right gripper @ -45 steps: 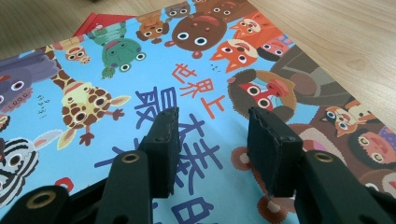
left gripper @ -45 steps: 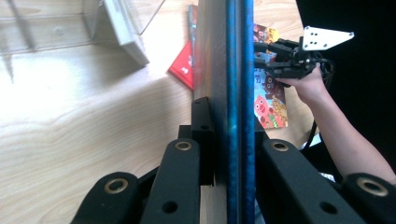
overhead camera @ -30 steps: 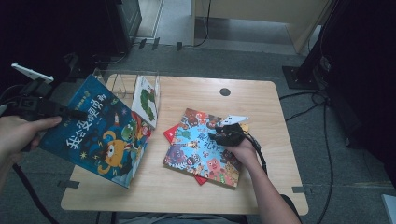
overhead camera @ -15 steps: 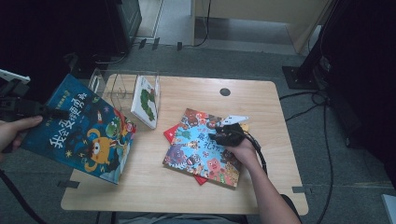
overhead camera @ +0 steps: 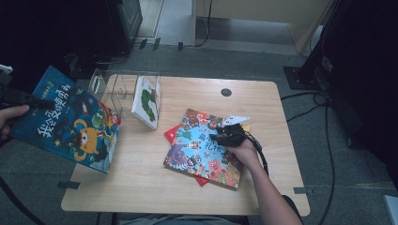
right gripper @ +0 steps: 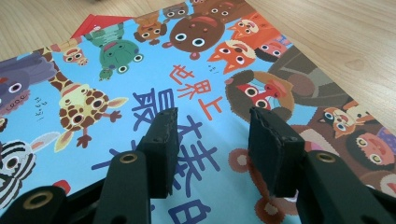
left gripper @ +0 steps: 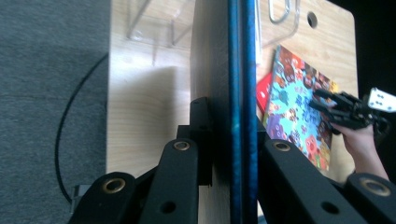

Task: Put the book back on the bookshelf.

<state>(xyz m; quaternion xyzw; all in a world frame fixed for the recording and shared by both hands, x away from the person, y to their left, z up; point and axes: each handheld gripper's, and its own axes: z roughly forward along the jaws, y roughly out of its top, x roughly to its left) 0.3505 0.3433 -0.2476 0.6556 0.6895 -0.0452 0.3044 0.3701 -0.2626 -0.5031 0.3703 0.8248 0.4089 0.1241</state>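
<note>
A blue picture book (overhead camera: 65, 122) with cartoon monsters hangs tilted past the table's left edge, my left gripper (overhead camera: 37, 102) shut on its upper left part. In the left gripper view the book (left gripper: 243, 70) stands edge-on between the jaws of the left gripper (left gripper: 231, 135). My right gripper (overhead camera: 224, 135) rests on a colourful animal picture book (overhead camera: 197, 154) lying flat at the table's middle. In the right gripper view that gripper (right gripper: 210, 149) is open, with its tips on the cover (right gripper: 154, 88) and nothing between them. The right gripper (left gripper: 327, 102) also appears in the left gripper view.
A red book (overhead camera: 172, 134) lies under the animal book. A clear acrylic stand (overhead camera: 117, 86) at the back left holds a white book (overhead camera: 146, 101) with a green caterpillar, upright. The wooden table (overhead camera: 263, 108) has a small round hole (overhead camera: 226, 92). Dark furniture and cables surround it.
My left gripper has carried the blue book leftward, away from the clear stand and past the table's edge. The right gripper has stayed on the animal book.
</note>
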